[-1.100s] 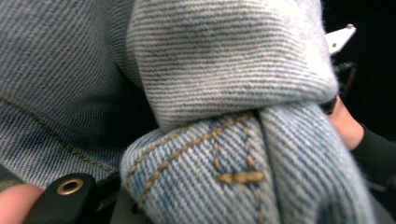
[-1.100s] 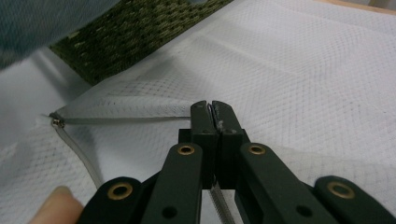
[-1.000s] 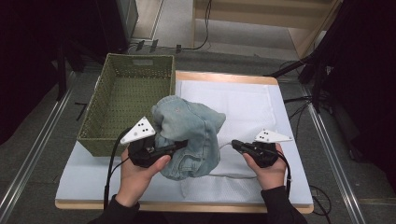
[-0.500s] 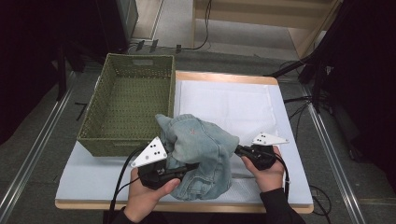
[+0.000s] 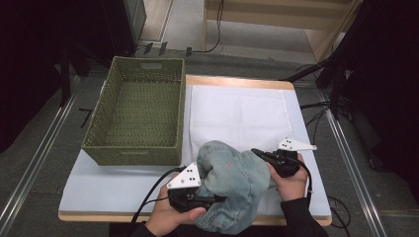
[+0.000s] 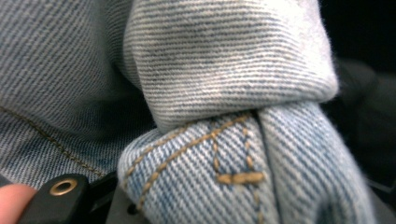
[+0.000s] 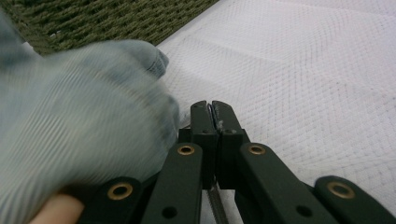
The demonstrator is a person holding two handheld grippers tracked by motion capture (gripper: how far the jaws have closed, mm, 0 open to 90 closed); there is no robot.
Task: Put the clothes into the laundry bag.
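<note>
A crumpled pair of light blue jeans (image 5: 234,185) lies bunched at the table's front edge, partly hanging over it. My left gripper (image 5: 213,200) reaches into the bundle from the left, shut on the denim with its tips buried in the folds. Its jaws have just been opening slightly, with cloth still between them. In the left gripper view a stitched hem fold of the jeans (image 6: 224,93) sits right against the camera. My right gripper (image 5: 255,152) rests at the jeans' right side, pointing left. Its jaws are pressed together on nothing (image 7: 212,111), with the blurred jeans (image 7: 79,112) just beside them.
A green woven basket (image 5: 133,148) stands with nothing in it at the left of the table, its wall (image 7: 116,18) also in the right gripper view. A white quilted mat (image 5: 237,108) covers the middle and back. Cables trail off the front edge.
The left gripper and the jeans have come down and toward the table's front edge, and the raised bundle has sunk. The right gripper has hardly moved.
</note>
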